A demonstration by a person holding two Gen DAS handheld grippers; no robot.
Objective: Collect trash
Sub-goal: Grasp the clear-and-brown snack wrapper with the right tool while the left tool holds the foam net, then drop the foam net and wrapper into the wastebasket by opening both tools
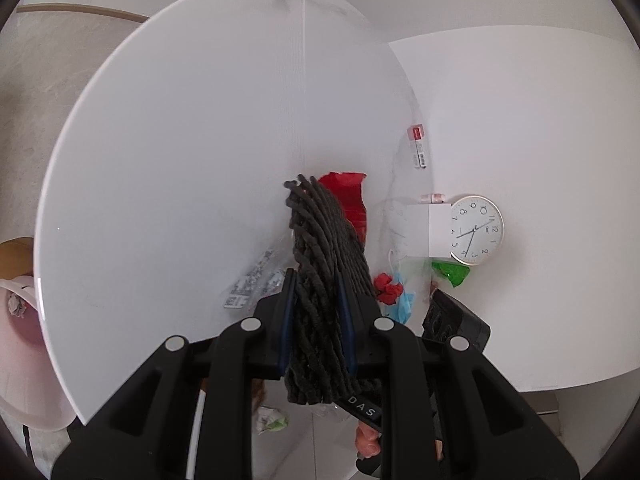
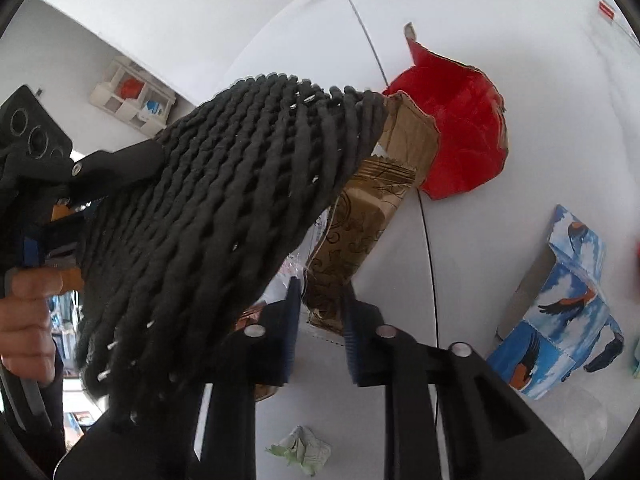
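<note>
In the left wrist view, a pale pink bin (image 1: 24, 344) sat past the left edge of the round white table (image 1: 180, 140), with crumpled paper inside it. Near the table's front edge lay a clear printed wrapper (image 1: 250, 284). The left gripper (image 1: 316, 304) was clenched on a dark woven rope bag (image 1: 320, 264), the cords squeezed between its blue pads. Behind the bag lay a red torn paper piece (image 1: 352, 196). Further right were a small red crumple (image 1: 388, 288) on a blue face mask (image 1: 404, 304), a green scrap (image 1: 452, 272), a wall clock (image 1: 478, 230) lying flat, and a red-and-white pack (image 1: 418, 148) toward the far right edge.

In the right wrist view, a hand (image 2: 28, 320) at the left held the other gripper's handle, and the same bag (image 2: 224, 208) filled the middle left. The right gripper (image 2: 320, 316) was clenched on the lower end of a brown patterned wrapper (image 2: 352, 240), which rose toward the bag's mouth. The red piece (image 2: 460, 132) lay beyond, a blue bird-printed carton (image 2: 560, 308) flattened near the right edge, and a crumpled green-white paper (image 2: 304, 450) by the front edge.
</note>
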